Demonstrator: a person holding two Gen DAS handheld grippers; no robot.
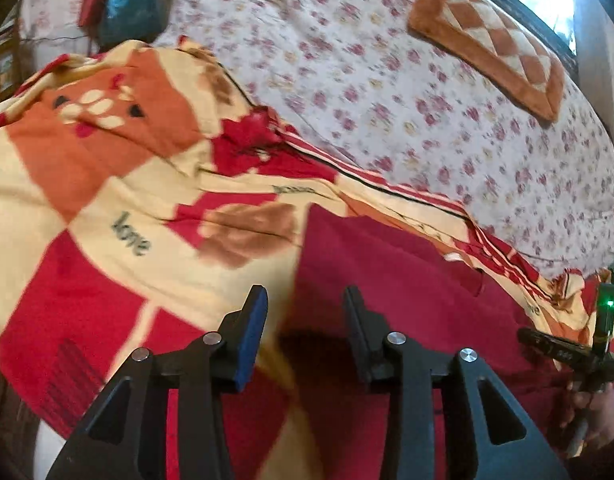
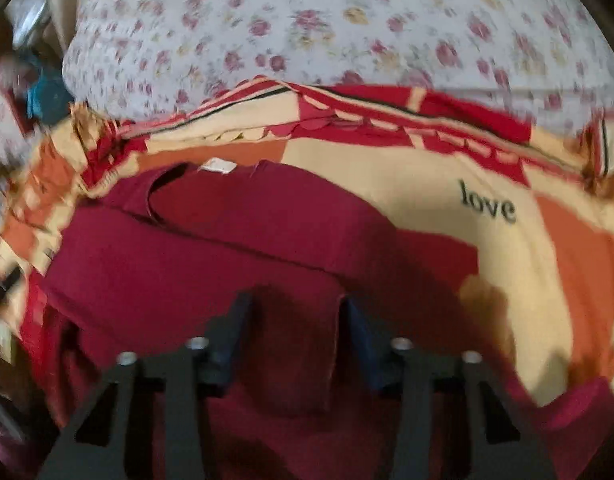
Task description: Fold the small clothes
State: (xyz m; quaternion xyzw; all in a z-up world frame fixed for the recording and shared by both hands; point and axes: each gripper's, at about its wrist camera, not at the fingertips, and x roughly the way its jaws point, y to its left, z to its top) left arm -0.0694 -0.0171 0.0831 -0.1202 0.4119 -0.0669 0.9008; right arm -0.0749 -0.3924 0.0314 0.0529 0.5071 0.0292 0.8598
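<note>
A floral bedsheet (image 1: 387,80) covers the bed; on it lies a patchwork blanket (image 1: 107,184) printed with "love". On the blanket rests the maroon garment (image 2: 211,256), partly folded, its neckline and white label (image 2: 217,166) pointing away from both grippers, so its long axis probably runs fore-and-aft. The right gripper (image 2: 297,312) sits directly over the garment's near portion, jaws apart, nothing clamped. The left gripper (image 1: 305,300) hovers at the garment's left edge, jaws likewise apart and empty. Judged nearer: the right gripper, with cloth straight ahead; for the left, cloth lies ahead and rightward.
</note>
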